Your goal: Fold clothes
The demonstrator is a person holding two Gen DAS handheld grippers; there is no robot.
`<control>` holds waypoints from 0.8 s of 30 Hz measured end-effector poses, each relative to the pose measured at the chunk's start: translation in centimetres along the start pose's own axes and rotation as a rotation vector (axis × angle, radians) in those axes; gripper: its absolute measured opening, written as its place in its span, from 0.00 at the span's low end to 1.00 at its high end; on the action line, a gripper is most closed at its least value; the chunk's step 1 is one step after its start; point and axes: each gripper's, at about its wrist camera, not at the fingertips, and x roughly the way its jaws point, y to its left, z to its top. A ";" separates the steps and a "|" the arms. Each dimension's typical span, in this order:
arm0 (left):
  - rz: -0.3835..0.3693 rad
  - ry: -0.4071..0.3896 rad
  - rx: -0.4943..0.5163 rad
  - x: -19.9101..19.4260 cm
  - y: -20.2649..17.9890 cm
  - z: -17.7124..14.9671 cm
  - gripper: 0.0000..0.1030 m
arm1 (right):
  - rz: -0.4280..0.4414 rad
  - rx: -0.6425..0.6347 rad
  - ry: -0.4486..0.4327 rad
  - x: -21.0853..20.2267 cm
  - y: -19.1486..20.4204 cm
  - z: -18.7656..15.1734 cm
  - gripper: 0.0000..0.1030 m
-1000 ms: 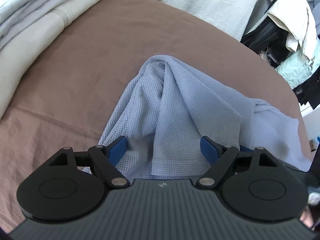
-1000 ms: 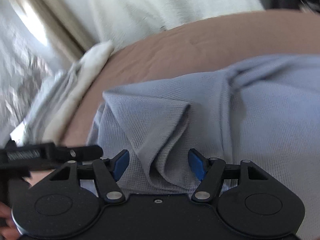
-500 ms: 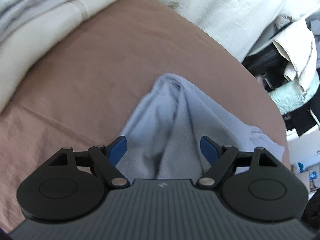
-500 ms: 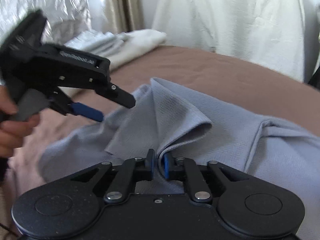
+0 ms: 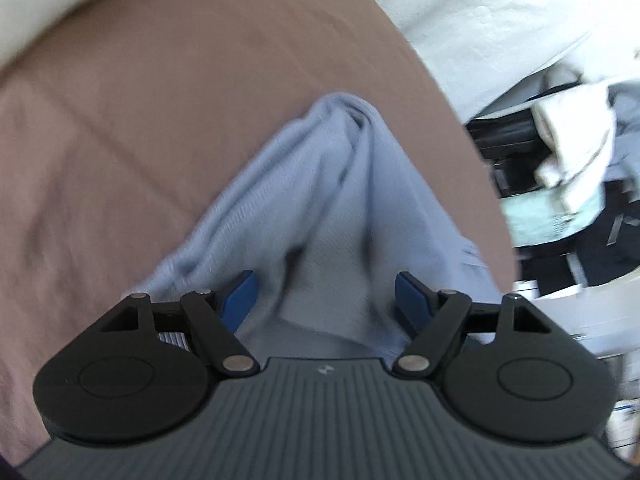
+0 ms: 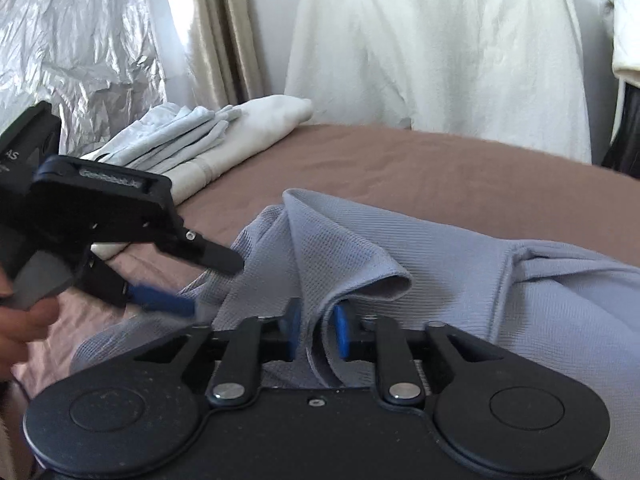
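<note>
A light blue waffle-knit garment (image 5: 340, 168) lies bunched on the brown bed sheet (image 5: 160, 120). My left gripper (image 5: 325, 280) straddles a ridge of it; its blue pads stand wide apart, the jaws are closing and the cloth between them is not pressed. In the right wrist view the same garment (image 6: 440, 280) spreads to the right, and my right gripper (image 6: 317, 316) is closing tight on a raised fold of it. The left gripper (image 6: 208, 284) shows there too, at the garment's left end, held by a hand (image 6: 20, 320).
A stack of folded pale clothes (image 6: 208, 136) lies at the bed's far left. A white sheet (image 6: 440, 40) hangs behind the bed, crinkled silver foil (image 6: 72, 40) at the left. A heap of unfolded clothes (image 5: 580, 140) sits beyond the bed's right edge.
The right gripper closed from wide open onto a fold of the garment and rolled level. The left gripper sank closer over the bunched cloth and rolled; its pads drew in slightly.
</note>
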 end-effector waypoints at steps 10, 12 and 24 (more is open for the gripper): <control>0.007 -0.087 0.116 -0.6 -2.6 -0.3 0.73 | 0.006 -0.134 0.063 0.8 2.8 -1.2 0.13; 0.005 -0.079 0.130 -0.6 -3.1 -0.2 0.73 | 0.023 -0.138 0.065 0.7 2.9 -0.9 0.15; 0.016 -0.078 0.114 -1.2 -2.2 0.5 0.73 | 0.155 -0.198 0.099 -0.3 5.1 -0.1 0.31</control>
